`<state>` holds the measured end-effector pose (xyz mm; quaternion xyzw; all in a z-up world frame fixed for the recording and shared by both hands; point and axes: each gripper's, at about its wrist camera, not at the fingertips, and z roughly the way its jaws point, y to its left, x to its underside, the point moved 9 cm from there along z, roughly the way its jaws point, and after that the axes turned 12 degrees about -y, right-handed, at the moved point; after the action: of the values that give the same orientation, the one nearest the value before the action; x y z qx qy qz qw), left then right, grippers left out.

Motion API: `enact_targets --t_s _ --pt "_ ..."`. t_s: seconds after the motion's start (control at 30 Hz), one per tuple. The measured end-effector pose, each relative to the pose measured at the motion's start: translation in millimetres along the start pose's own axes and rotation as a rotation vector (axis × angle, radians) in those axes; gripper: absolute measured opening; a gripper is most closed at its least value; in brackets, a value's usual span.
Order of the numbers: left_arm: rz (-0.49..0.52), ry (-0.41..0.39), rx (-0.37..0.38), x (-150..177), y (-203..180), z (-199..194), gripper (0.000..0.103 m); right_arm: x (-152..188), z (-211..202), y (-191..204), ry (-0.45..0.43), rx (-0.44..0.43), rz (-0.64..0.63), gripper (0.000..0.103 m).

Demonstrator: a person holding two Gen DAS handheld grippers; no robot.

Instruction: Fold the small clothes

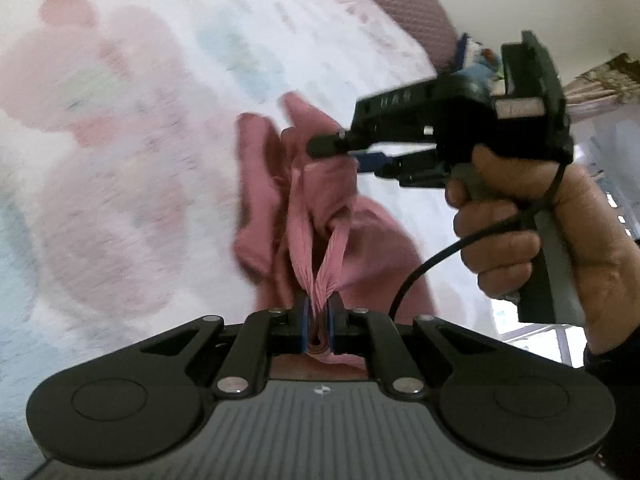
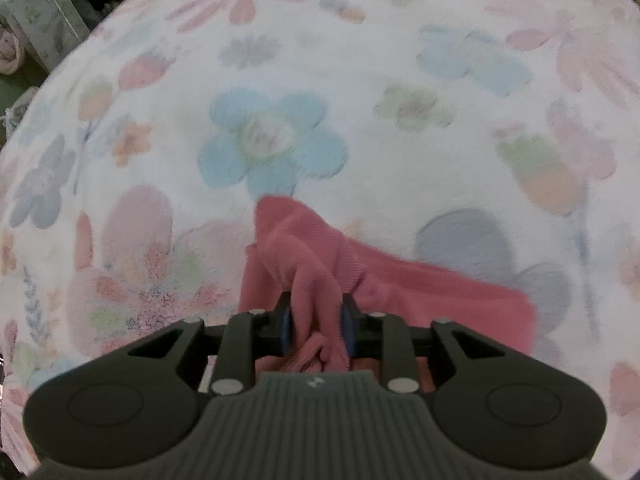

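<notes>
A white fleece blanket printed with pastel flowers (image 1: 132, 128) covers the whole work surface, with a mauve quilted headboard-like edge (image 1: 400, 4) at one o'clock in the left wrist view. In that view the left gripper (image 1: 318, 320) at six o'clock is clamped tight on a ribbed band of the small pink knit garment (image 1: 320, 200), which runs from the jaws straight up toward twelve o'clock, bunched and twisted, with loose folds spilling to eleven o'clock. At two o'clock a person's hand (image 1: 520, 224) holds the right gripper (image 1: 320, 146), its fingers reaching in from three o'clock toward the upper part of the same cloth. In the right wrist view the blanket fills the frame, and the right gripper sits at six o'clock with a thick gathered wad of the pink garment between its blue pads (image 2: 347, 328), which touch it on both sides. From there the cloth trails toward four o'clock along the blanket. The garment's long axis thus seems to lie between the two grips, so pulling them apart should spread it flat.
</notes>
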<state>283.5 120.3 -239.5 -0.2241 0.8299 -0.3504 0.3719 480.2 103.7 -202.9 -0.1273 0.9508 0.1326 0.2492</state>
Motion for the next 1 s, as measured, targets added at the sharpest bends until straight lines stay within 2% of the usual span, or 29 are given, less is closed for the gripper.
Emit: enact_targets --t_s 0.03,0.07,0.17,0.23,0.3,0.4,0.43,0.53,0.67,0.83,0.9,0.97,1.0 --pt "-0.005 0.004 -0.008 1.4 4.5 -0.8 0.009 1.9 4.4 6.6 0.002 -0.029 0.018 0.032" --pt "-0.01 0.007 -0.013 2.3 8.3 -1.0 0.009 1.2 3.5 12.1 -0.007 -0.062 0.044 0.035" --pt "-0.011 0.014 -0.035 4.9 14.3 -0.8 0.01 -7.7 -15.2 24.0 -0.073 -0.181 0.093 0.034" --pt "-0.025 0.015 -0.045 5.6 16.6 -0.4 0.012 -13.4 -34.8 22.0 -0.124 -0.201 0.089 0.035" --pt "-0.031 0.013 -0.056 3.4 15.9 1.5 0.013 -14.6 -52.7 11.5 -0.16 -0.186 0.074 0.035" --pt "-0.031 0.013 -0.069 -0.1 18.2 -0.5 0.02 -3.4 -75.7 -9.6 -0.197 -0.099 0.004 0.036" --pt "-0.031 0.013 -0.071 -0.4 18.4 -2.9 0.025 4.1 -85.1 -19.5 -0.212 -0.066 -0.018 0.039" --pt "-0.039 0.013 -0.067 -4.0 18.2 -14.7 0.032 31.8 -106.5 -47.3 -0.243 -0.025 -0.011 0.047" --pt "0.034 -0.044 -0.076 -22.6 10.1 -25.6 0.049 86.5 -124.6 -95.8 -0.265 0.044 0.06 0.047" --pt "0.119 -0.075 -0.085 -50.5 -13.1 -7.6 0.054 138.4 -133.6 -127.6 -0.29 0.031 0.209 0.048" --pt "0.139 -0.088 -0.102 -64.7 -21.0 3.7 0.055 143.6 -133.4 -130.3 -0.313 0.018 0.24 0.048" --pt "0.167 -0.106 -0.133 -76.8 -29.2 15.6 0.065 140.6 -131.3 -128.1 -0.338 0.011 0.256 0.048" --pt "0.184 -0.104 -0.149 -81.8 -33.4 25.6 0.065 138.0 -131.4 -125.6 -0.35 0.005 0.264 0.048"
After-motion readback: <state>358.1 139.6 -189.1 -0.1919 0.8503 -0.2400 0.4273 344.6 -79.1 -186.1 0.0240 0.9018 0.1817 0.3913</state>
